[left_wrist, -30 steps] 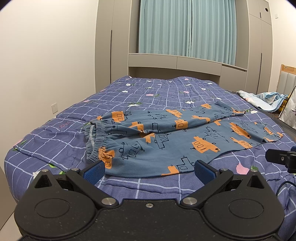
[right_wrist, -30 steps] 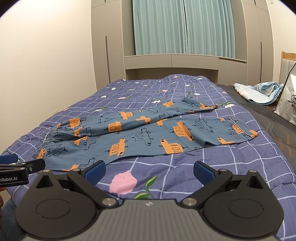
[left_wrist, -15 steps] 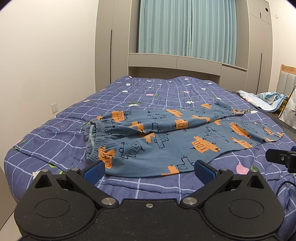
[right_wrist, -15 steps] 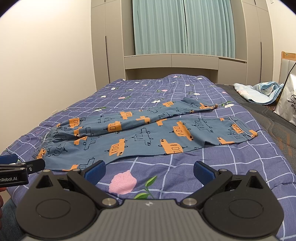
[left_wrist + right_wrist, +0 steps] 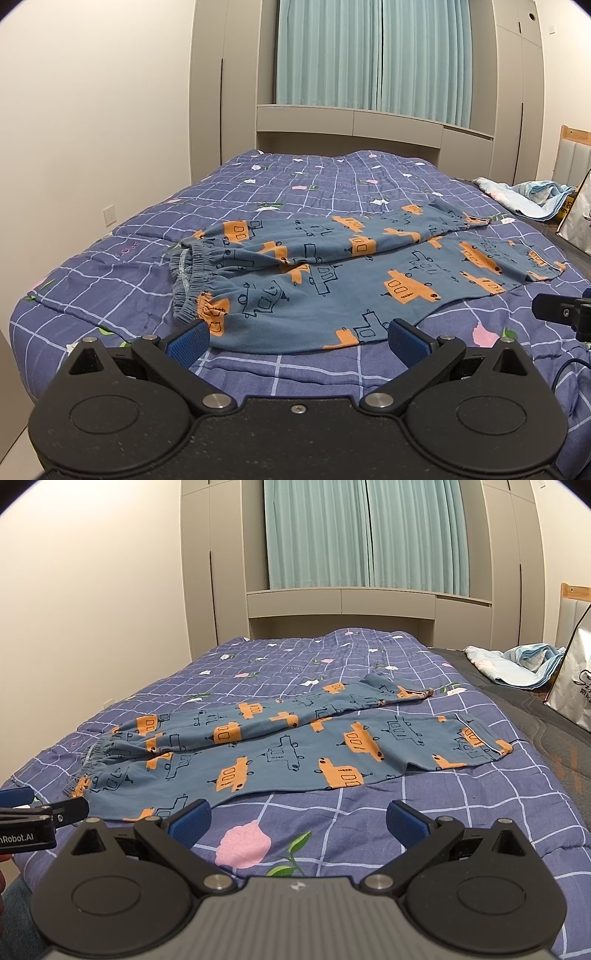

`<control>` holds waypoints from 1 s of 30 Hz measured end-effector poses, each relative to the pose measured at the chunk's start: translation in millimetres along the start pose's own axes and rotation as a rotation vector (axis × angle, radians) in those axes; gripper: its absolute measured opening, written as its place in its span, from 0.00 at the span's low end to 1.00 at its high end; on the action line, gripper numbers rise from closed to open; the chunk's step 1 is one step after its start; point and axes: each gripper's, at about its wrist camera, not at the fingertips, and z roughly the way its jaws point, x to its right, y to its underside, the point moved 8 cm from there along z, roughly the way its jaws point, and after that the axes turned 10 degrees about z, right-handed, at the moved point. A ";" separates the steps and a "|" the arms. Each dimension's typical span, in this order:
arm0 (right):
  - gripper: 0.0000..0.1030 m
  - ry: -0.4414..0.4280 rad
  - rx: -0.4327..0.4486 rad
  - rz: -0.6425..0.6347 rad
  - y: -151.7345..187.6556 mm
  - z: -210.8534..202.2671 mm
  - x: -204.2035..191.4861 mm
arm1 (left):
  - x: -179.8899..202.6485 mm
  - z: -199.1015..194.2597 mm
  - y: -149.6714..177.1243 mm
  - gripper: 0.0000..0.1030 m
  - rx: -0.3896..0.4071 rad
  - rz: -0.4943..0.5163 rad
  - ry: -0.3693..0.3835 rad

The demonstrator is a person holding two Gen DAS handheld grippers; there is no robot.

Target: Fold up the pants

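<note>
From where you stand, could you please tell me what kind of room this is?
Most likely a home bedroom. The pants lie spread on a bed with a purple checked quilt, teal curtains hang behind it, and tall built-in wardrobes flank the window.

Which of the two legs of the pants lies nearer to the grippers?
The lower, flatter leg of the blue vehicle-print pants; its hem ends at the right, while the other leg lies behind it.
</note>
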 end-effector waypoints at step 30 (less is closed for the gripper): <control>1.00 0.078 0.005 -0.153 -23.4 0.1 -1.2 | -12.8 22.5 -26.5 1.00 -0.091 0.014 -0.052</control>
